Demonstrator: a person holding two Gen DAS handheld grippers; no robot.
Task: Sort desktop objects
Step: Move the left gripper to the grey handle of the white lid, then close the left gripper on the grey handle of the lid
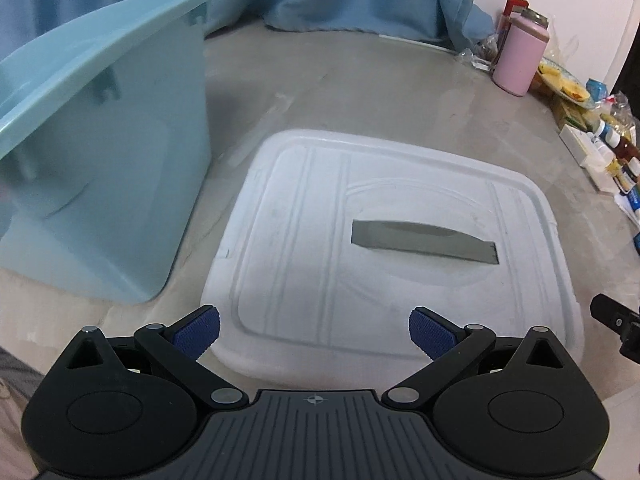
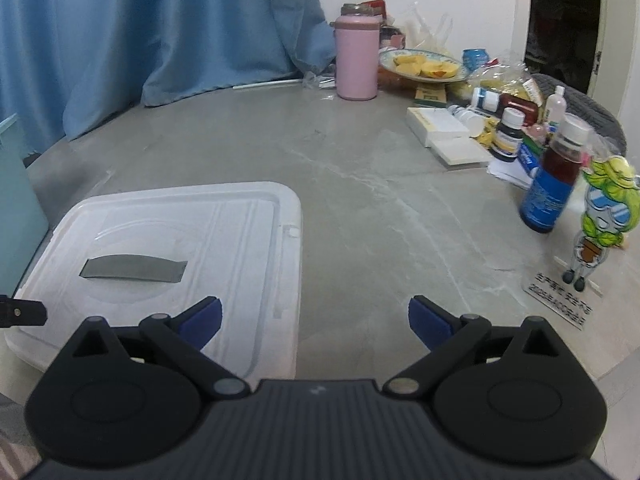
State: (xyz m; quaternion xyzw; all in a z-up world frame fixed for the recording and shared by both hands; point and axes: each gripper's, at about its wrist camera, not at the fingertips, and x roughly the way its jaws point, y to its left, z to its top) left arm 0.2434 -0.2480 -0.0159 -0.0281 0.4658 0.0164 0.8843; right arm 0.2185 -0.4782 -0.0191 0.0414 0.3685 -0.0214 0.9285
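Note:
A white plastic lid [image 1: 384,248] with a grey slot lies flat on the grey table; it also shows in the right wrist view [image 2: 168,248]. A light blue bin [image 1: 100,152] stands to its left. My left gripper [image 1: 314,330] is open and empty over the lid's near edge. My right gripper [image 2: 316,322] is open and empty, over the table beside the lid's right edge. A dark bottle with a blue label [image 2: 554,184] and a cartoon figure stand [image 2: 600,224] sit at the right.
A pink tumbler [image 2: 357,58], a plate of yellow fruit [image 2: 424,66], white boxes [image 2: 444,130] and several small bottles [image 2: 510,132] crowd the far right of the table. A blue curtain [image 2: 140,32] hangs behind. The right gripper's tip [image 1: 616,320] shows at the left view's right edge.

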